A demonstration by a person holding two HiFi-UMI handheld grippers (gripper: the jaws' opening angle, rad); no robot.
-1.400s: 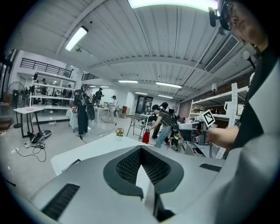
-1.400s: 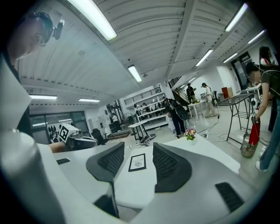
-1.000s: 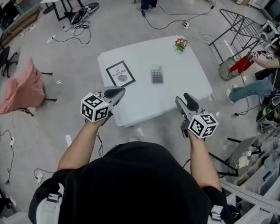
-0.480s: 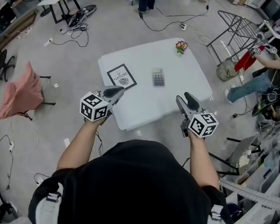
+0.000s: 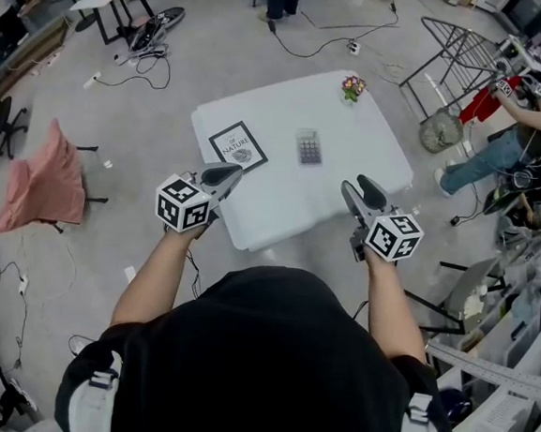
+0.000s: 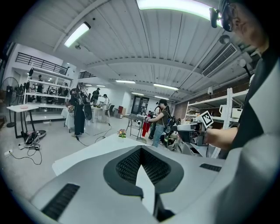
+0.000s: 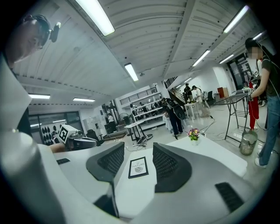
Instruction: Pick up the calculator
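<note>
Head view: one white table [image 5: 281, 202] bears three things. One calculator [image 5: 308, 147] lies flat near the middle, one black-bordered print [image 5: 238, 145] lies left of it, and one small flower pot [image 5: 353, 87] stands at the far edge. Two grippers hover over the near edge, well apart from the calculator: the left gripper [image 5: 222, 175] and the right gripper [image 5: 367, 192].

Left gripper view: its two jaws meet at the tips, with nothing between them.

Right gripper view: its two jaws stand narrowly apart and empty, and the print shows through the gap.
</note>
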